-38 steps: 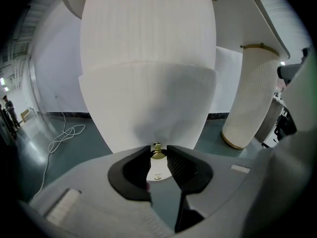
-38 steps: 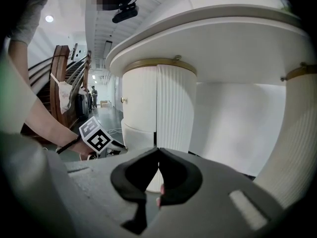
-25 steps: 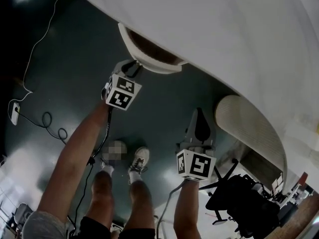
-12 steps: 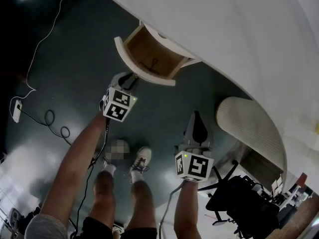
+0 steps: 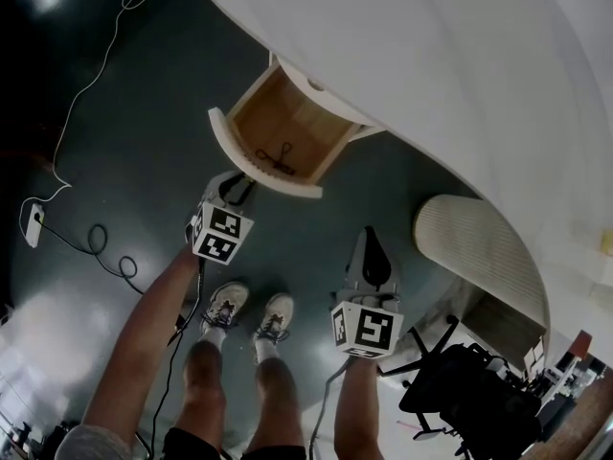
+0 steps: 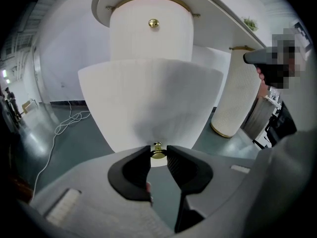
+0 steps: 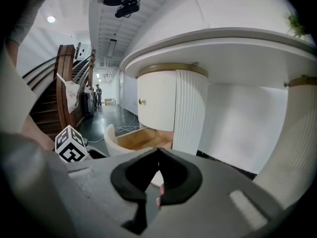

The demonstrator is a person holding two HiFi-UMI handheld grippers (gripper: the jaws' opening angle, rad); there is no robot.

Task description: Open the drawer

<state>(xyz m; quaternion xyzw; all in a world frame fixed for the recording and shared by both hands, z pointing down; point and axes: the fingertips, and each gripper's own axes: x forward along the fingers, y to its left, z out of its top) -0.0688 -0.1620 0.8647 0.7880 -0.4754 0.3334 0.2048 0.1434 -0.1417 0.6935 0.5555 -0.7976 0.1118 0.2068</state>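
The white curved-front drawer (image 5: 259,156) stands pulled out from under the white desk (image 5: 431,56). Its wooden inside is exposed, with a small black cord (image 5: 276,156) lying in it. My left gripper (image 5: 239,184) is at the drawer's front. In the left gripper view, the left gripper (image 6: 158,150) is shut on the small brass knob (image 6: 158,153) of the drawer front (image 6: 148,103). A second brass knob (image 6: 153,23) sits on the closed unit above. My right gripper (image 5: 370,245) hangs apart to the right; in its own view the right gripper (image 7: 158,151) is shut on nothing, with the drawer (image 7: 131,140) ahead.
A ribbed white pedestal (image 5: 479,247) stands right of the drawer, with a black office chair (image 5: 469,391) nearer me. Cables (image 5: 91,233) and a white plug block (image 5: 31,223) lie on the dark floor at left. The person's shoes (image 5: 251,312) are below the grippers.
The drawer has slid well out from under the desk, showing its wooden inside. My left gripper has drawn back toward the person with the knob. The right gripper has shifted only slightly.
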